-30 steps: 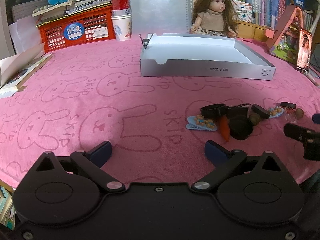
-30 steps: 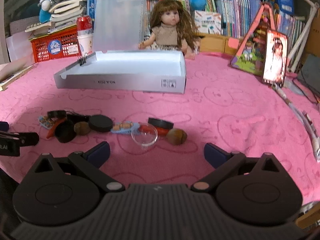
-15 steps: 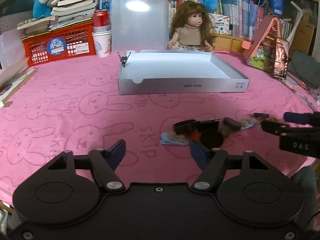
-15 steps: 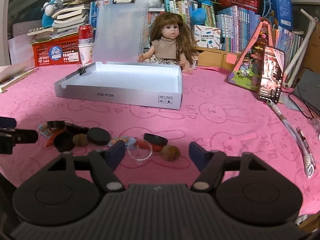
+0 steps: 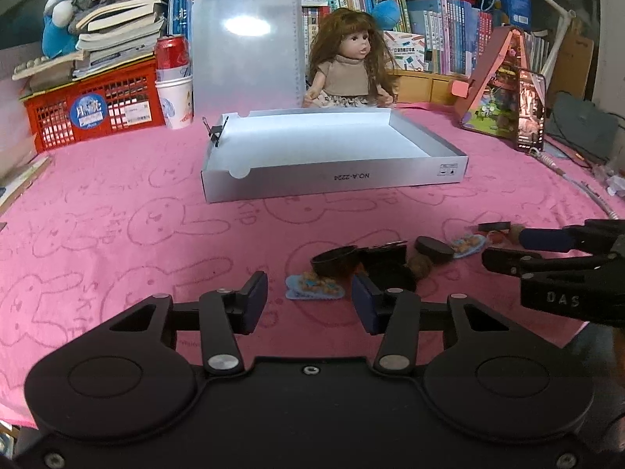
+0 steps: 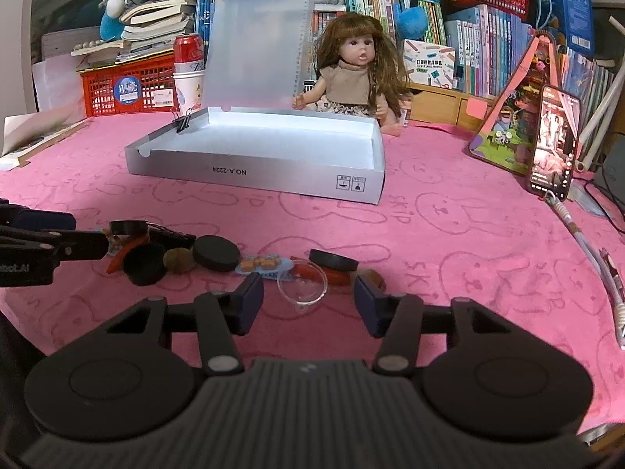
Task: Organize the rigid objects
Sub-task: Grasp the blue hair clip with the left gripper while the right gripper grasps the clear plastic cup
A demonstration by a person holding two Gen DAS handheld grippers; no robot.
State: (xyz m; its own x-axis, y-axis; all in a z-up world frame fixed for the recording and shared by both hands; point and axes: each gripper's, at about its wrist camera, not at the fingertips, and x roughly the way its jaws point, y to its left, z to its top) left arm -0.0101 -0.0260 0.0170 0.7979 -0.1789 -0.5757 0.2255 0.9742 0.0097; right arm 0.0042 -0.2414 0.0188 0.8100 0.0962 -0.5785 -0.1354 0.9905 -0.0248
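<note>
A row of small items lies on the pink cloth: black round lids (image 6: 215, 258), a black cup (image 5: 335, 261), brown nuts (image 6: 177, 261), an orange piece (image 6: 119, 261) and two blue hair clips. My left gripper (image 5: 308, 299) hovers low over the cloth with its jaws closing. One blue hair clip (image 5: 314, 287) lies just ahead, between the fingers, and neither pad touches it. My right gripper (image 6: 308, 301) is closing too, its fingers either side of a small clear dish (image 6: 301, 285) with gaps left on both sides. The open silver box (image 5: 332, 179) sits behind the row.
A doll (image 5: 351, 66), an upright clipboard (image 5: 246, 39), a red basket (image 5: 93, 105) and a can on a paper cup (image 5: 174, 90) stand behind the box. A phone (image 6: 552, 140) leans at the right. A pen (image 6: 611, 273) and cable lie near the right edge.
Both pairs of jaws have narrowed a lot. The left view has swung so the blue hair clip now lies between its fingers. The right gripper has kept its place by the clear dish.
</note>
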